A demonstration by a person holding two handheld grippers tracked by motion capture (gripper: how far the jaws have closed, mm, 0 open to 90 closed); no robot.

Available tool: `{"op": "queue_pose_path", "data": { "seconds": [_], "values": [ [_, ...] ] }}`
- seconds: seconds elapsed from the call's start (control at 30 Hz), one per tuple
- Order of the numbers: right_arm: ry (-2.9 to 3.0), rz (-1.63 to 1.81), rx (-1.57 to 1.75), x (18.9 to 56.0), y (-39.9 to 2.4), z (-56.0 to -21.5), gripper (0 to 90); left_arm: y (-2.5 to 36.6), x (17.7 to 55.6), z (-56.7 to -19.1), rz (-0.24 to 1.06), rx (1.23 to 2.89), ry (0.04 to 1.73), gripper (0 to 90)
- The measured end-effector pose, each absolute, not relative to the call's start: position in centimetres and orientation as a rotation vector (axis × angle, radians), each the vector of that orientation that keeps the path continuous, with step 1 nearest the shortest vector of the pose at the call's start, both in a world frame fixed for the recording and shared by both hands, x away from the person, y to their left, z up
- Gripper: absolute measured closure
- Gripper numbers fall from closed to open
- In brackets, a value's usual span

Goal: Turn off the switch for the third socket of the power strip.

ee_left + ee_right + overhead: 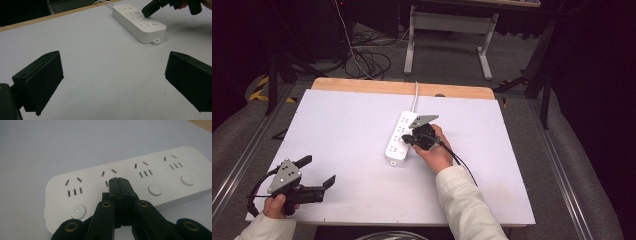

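Observation:
A white power strip [398, 142] with several sockets and round buttons lies on the white tabletop [347, 125], its cable [416, 95] running off the far edge. My right gripper [406, 140] is shut with nothing between its jaws. Its joined tips come down on the strip's top [160, 167] at the second socket from the near end, beside the slots. They hide the spot where that socket's button would sit. The left gripper view shows those tips [146, 13] against the strip [135, 23]. My left gripper [318, 171] rests open near the table's front left corner, jaws wide apart and empty [113, 75].
A wooden strip [402, 88] borders the table's far edge. Beyond it, on the floor, lie loose cables [367, 62] and a white desk frame [447, 30]. Metal rails run along both sides of the table.

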State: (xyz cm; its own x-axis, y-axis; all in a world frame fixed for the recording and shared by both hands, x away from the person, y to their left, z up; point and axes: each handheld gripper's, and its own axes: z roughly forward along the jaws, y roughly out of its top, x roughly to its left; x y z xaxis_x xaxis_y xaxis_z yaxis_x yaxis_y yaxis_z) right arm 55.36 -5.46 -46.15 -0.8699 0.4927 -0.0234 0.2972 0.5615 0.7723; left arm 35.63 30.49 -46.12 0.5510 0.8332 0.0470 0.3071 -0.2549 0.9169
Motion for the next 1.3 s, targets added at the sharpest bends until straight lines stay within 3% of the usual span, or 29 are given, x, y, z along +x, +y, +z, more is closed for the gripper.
{"op": "queue_pose_path", "data": {
  "seconds": [1.3],
  "values": [
    [2.550,1.160,0.734,55.14,-5.11,-46.24,90.0,30.35,35.53,-46.11,0.670,1.822,0.933,2.2]
  ]
}}
